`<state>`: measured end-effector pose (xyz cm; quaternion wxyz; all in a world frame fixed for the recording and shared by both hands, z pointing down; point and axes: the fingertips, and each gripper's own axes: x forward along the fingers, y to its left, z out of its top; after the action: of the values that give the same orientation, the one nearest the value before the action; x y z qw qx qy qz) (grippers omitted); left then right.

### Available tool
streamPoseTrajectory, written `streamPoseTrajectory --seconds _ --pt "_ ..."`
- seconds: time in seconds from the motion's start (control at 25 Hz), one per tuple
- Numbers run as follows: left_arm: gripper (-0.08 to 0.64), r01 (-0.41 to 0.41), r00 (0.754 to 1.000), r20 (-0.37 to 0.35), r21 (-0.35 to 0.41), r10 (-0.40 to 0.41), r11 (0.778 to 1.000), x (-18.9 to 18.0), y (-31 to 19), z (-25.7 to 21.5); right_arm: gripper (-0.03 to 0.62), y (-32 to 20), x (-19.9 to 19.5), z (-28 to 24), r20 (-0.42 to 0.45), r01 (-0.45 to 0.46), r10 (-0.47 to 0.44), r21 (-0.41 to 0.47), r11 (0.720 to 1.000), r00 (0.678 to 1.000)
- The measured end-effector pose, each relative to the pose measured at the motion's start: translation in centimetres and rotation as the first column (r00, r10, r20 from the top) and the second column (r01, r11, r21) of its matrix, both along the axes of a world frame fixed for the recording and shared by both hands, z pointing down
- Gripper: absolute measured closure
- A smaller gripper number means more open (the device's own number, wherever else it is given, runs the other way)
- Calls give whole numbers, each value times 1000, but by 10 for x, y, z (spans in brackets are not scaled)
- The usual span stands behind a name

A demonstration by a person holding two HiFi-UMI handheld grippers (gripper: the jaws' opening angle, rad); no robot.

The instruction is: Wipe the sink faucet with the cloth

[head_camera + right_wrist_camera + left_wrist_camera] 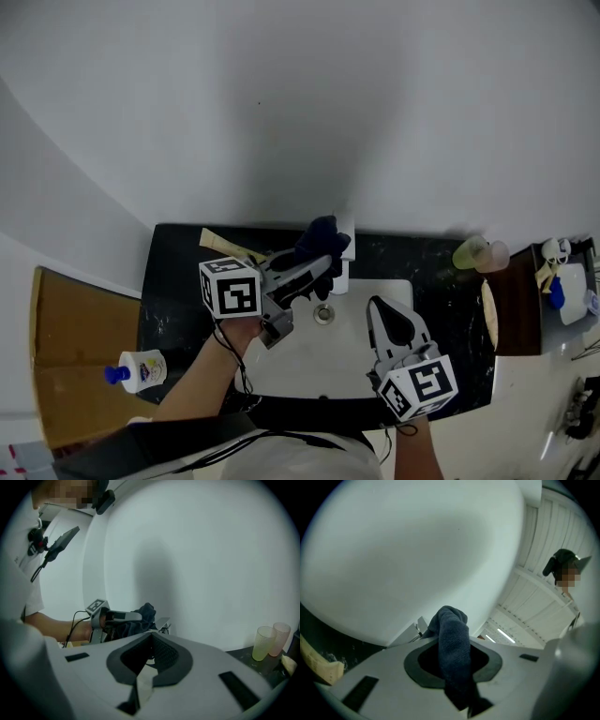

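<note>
A dark blue cloth (319,234) is bunched between the jaws of my left gripper (323,270), which is shut on it. In the head view the cloth lies against the white faucet (344,255) at the back of the white sink (300,361). The left gripper view has the cloth (452,639) standing up between the jaws, with part of the faucet (415,630) just behind it. My right gripper (377,305) hovers over the right side of the sink, shut, with nothing in it. From the right gripper view (151,637), the cloth (140,616) and the faucet (162,622) lie ahead.
The sink sits in a black countertop (178,281) against a white wall, drain (323,313) at its middle. Two cups (480,253) stand at the counter's back right. A yellowish strip (225,246) lies at the back left. A blue-capped bottle (141,368) rests on a wooden surface (70,328).
</note>
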<state>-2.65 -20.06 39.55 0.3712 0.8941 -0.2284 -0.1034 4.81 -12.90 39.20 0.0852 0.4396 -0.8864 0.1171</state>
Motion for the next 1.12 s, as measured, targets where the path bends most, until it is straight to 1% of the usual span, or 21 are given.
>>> streamPoseTrajectory --seconds 0.08,0.16,0.28,0.32,0.4,0.52,0.6,0.64,0.76,0.84,0.92,1.04,1.12 --pt "468 -4 999 37 -8 5 1000 2 -12 10 588 0 3 2 -1 -8 8 -6 1000 1000" --pt "468 2 1000 31 -25 -2 1000 0 -28 17 588 -1 3 2 -3 -8 8 -4 1000 1000" --pt "468 34 999 23 -26 -34 999 -4 -56 19 588 -1 2 0 -5 -7 7 1 1000 1000" --pt "468 39 999 7 -40 -38 998 -4 -64 20 588 0 3 0 -6 -8 8 -1 1000 1000" --pt "466 41 997 -64 -97 -47 994 -4 -76 23 588 2 6 2 -10 -15 15 -6 1000 1000" --pt "468 47 983 -168 -175 -77 983 -7 -84 33 588 4 9 4 -13 -23 23 -11 1000 1000" --pt "468 54 976 -195 -225 -99 973 -9 -83 46 588 5 11 4 -15 -26 25 -13 1000 1000" --pt "468 60 976 -187 -250 -109 966 -10 -81 56 588 6 11 4 -16 -26 26 -14 1000 1000" --pt "468 71 988 -107 -311 -109 948 -11 -72 94 588 8 10 4 -19 -28 28 -12 1000 999" --pt "468 70 991 -84 -335 -103 940 -12 -65 108 588 8 11 5 -22 -30 30 -13 999 999" --pt "468 61 988 -113 -323 -103 944 -13 -62 101 588 9 13 6 -24 -33 32 -17 999 999" --pt "468 40 980 -180 -252 -88 967 -12 -65 66 588 9 13 8 -21 -34 33 -23 999 999" --pt "468 32 975 -209 -219 -79 975 -11 -68 49 588 10 11 9 -12 -31 31 -31 999 999"
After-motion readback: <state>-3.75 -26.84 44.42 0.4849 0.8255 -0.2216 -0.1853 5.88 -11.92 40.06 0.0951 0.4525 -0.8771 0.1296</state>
